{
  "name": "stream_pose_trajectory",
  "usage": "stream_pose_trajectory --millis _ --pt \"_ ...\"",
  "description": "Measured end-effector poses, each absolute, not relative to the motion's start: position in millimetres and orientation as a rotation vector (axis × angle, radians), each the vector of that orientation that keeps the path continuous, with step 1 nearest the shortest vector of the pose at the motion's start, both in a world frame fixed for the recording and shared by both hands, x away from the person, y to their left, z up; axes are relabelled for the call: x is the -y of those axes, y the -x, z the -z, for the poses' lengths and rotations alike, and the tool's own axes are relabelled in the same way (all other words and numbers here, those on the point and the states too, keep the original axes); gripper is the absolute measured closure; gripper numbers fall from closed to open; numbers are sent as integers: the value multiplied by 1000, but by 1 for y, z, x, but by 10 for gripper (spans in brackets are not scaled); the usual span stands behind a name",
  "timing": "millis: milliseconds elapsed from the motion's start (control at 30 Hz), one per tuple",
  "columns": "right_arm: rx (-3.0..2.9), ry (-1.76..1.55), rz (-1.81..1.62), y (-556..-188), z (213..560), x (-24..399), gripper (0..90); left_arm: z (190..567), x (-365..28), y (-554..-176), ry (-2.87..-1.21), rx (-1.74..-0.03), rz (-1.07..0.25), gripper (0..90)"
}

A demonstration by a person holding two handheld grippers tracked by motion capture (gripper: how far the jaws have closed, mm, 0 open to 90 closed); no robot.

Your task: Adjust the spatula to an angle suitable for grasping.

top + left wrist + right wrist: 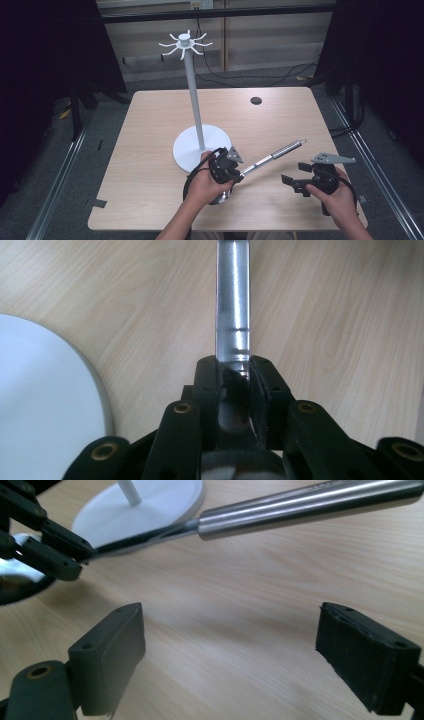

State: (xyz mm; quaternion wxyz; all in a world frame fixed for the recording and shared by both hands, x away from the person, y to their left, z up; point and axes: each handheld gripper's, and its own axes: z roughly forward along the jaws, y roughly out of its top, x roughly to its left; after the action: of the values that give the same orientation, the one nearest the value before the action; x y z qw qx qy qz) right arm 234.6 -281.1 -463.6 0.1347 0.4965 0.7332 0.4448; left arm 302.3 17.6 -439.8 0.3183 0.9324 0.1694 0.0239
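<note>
The left gripper [235,161] is clamped on the dark neck of a steel-handled kitchen utensil [280,150], and in the left gripper view its pads [263,385] press on either side of the shaft just below the polished handle [233,300]. The grip sits low on the tool, probably so the long handle and its hanging loop stick out free; the handle slants up and away toward the right edge of the tabletop [150,150], clear of the wood. What looks like the tool's working end lies under the left hand [210,181] near the front edge, too hidden to name. The right gripper [295,181] hovers near the front right corner with its jaws wide apart and nothing between them; the right gripper view has the handle [310,505] passing above and beyond those open pads [112,655], so this hand seems poised to take the free end. The white hook stand [197,90] rests its round base [192,150] just behind the left hand, near the tabletop's middle, a likely place to hang the tool by its loop. Counted: one utensil, one stand whose crown carries about eight curved hooks [185,44], all bare, one dark round cap [256,100] toward the far edge, and two grippers.
</note>
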Motion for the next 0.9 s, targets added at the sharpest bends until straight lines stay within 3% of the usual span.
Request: stream_pose_trajectory --millis 767,900 --pt "-1955 -1620 -1647 -254 455 244 273 425 -19 -292 -2369 -449 -119 756" --pt "-1899 -1663 -1688 -254 453 242 377 422 -19 -291 -2338 -461 -120 756"
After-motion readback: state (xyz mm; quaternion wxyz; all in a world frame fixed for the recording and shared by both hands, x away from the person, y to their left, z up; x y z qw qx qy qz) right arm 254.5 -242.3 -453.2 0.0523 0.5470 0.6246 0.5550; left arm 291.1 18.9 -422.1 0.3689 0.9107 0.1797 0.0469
